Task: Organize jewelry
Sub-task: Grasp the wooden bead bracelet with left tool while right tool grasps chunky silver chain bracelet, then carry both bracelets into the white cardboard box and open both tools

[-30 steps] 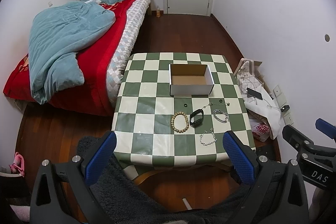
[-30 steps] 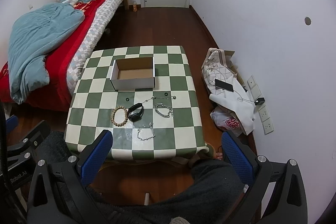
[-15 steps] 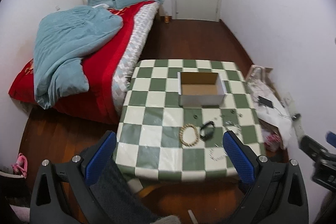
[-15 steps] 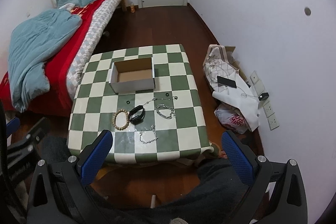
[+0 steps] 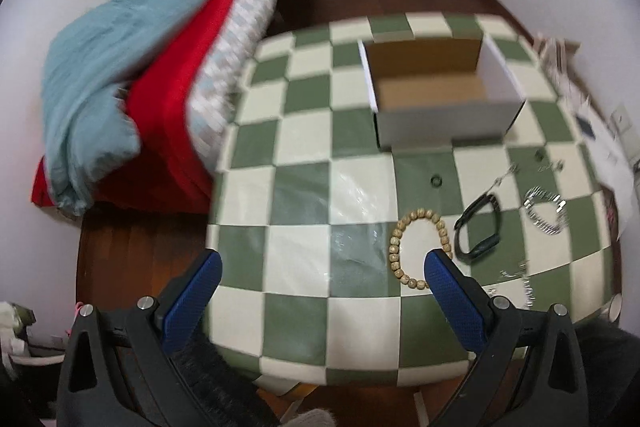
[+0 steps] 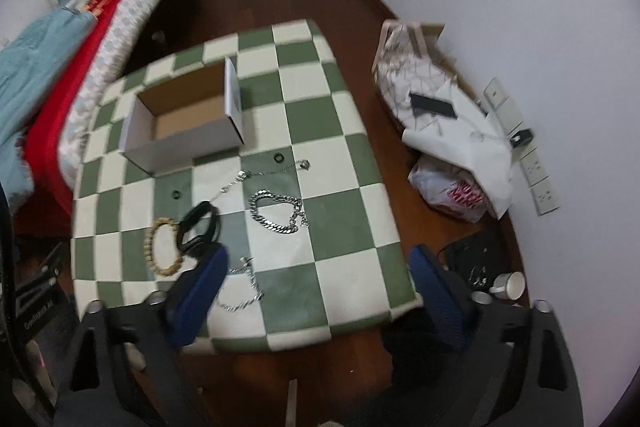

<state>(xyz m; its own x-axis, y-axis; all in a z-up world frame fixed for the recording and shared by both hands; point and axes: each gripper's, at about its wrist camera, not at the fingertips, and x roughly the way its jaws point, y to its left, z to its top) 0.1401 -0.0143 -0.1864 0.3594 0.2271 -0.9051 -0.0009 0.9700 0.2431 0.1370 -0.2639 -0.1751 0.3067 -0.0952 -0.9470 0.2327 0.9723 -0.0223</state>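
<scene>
My left tool [image 5: 320, 275] hangs wide open over the near edge of the checkered worktop [image 5: 300, 195]. The bead bracelet [image 5: 418, 247] lies just past my right finger [image 5: 454, 301], the black band [image 5: 478, 227] beside it, then the chain bracelet [image 5: 546, 209] toward the right edge. The box [image 5: 440, 91] sits open near the far edge. The bed [image 5: 160, 67] flanks the left edge.

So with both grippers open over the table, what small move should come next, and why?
Probably ease the left gripper down and slightly right onto the wooden bead bracelet. Its jaws are open and empty, the bracelet lies beside its right finger, and the cardboard box holds nothing yet. The right gripper is also open, near the thin silver chain.
</scene>
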